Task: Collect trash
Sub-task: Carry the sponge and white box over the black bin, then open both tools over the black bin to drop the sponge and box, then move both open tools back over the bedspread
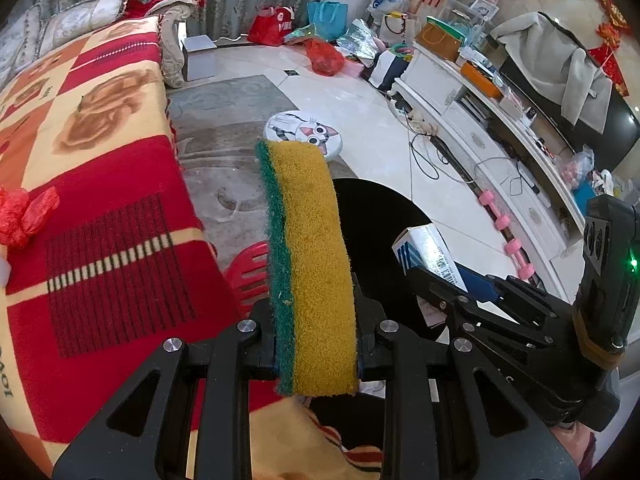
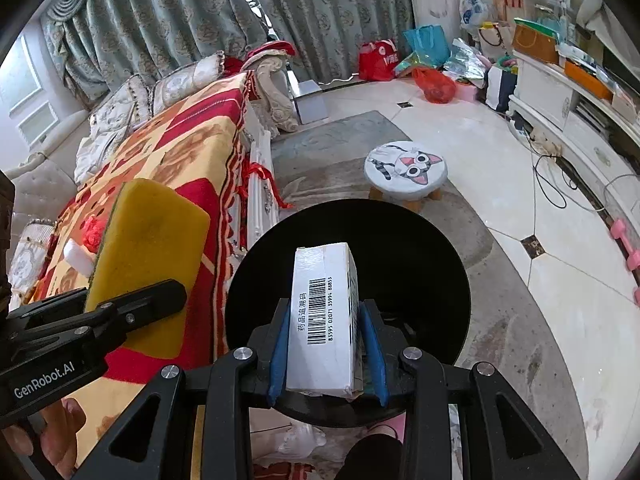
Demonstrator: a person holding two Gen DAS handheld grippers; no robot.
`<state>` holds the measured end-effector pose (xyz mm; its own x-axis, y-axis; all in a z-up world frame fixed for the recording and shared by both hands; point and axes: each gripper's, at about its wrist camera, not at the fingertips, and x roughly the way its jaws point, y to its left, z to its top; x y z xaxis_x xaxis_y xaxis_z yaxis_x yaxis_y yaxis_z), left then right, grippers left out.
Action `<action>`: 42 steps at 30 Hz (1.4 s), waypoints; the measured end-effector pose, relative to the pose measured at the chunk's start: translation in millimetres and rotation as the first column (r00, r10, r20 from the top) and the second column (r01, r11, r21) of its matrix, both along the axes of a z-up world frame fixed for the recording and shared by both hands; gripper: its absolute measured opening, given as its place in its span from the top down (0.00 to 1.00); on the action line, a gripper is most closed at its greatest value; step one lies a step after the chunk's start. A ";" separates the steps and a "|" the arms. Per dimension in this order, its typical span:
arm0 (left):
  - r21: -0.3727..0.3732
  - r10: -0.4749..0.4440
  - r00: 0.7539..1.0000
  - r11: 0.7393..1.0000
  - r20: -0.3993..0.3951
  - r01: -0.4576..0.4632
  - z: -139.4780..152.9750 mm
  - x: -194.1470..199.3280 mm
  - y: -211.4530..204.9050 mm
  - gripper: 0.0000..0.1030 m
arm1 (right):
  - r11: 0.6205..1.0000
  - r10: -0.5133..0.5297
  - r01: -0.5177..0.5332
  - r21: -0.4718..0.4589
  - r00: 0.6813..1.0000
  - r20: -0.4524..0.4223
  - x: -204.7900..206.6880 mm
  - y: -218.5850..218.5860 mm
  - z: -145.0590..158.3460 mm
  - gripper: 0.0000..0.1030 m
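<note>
drop-off step: right gripper [image 2: 326, 354] clamps medicine box [image 2: 325, 320] over black bin [image 2: 420, 240] just ahead; left gripper [image 1: 316, 354] clamps sponge [image 1: 310, 264] beside bin. next, likely spread jaws.

The sponge [image 1: 308, 264] sits between the left gripper's [image 1: 316, 356] jaws, left of the box [image 2: 326, 320] clamped by the right gripper [image 2: 328, 356] above the bin [image 2: 420, 248]; the stool [image 2: 406, 168] stands beyond.

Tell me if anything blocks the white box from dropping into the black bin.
Nothing visible does. The right gripper holds the white box directly over the open mouth of the black bin. The sponge in the left gripper sits off to the side, over the blanket edge.
</note>
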<state>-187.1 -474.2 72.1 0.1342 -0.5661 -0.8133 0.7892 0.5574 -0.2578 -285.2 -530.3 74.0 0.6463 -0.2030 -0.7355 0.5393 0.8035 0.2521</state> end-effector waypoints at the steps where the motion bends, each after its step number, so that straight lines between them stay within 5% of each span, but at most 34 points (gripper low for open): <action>1: 0.001 -0.001 1.000 1.000 -0.001 0.001 -0.7 0.3 -0.9 0.78 | 1.000 -0.001 0.001 0.000 1.000 -0.001 -0.4 -0.9 -0.2 0.68; 15: -0.018 -0.017 1.000 1.000 -0.021 0.017 -6.5 -0.7 -11.0 0.76 | 0.999 -0.031 0.031 0.012 0.999 -0.007 -2.7 -15.2 -3.1 0.68; 17: -0.024 -0.023 1.000 0.999 -0.018 0.023 -6.2 -0.4 -12.1 0.73 | 0.999 -0.039 0.039 0.011 0.999 -0.009 -3.2 -16.6 -3.4 0.68; 21: -0.037 -0.027 1.000 0.999 -0.016 0.026 -4.5 -2.5 -12.1 0.47 | 0.999 -0.049 0.049 0.008 0.999 -0.018 -3.5 -19.4 -3.1 0.66; 22: -0.041 -0.026 0.999 0.999 -0.019 0.025 -4.4 -2.3 -11.4 0.47 | 0.998 -0.054 0.054 0.011 0.998 -0.019 -3.9 -20.2 -3.1 0.61; 42: 0.035 0.138 0.990 0.990 0.028 -0.139 -7.9 33.8 45.9 0.47 | 0.998 0.045 -0.043 0.034 0.998 -0.053 25.3 20.4 -7.3 0.60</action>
<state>-153.3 -428.3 64.3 0.2299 -0.5101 -0.8288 0.7095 0.6708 -0.2161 -259.9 -509.9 66.7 0.6134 -0.1503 -0.7754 0.5170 0.8186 0.2504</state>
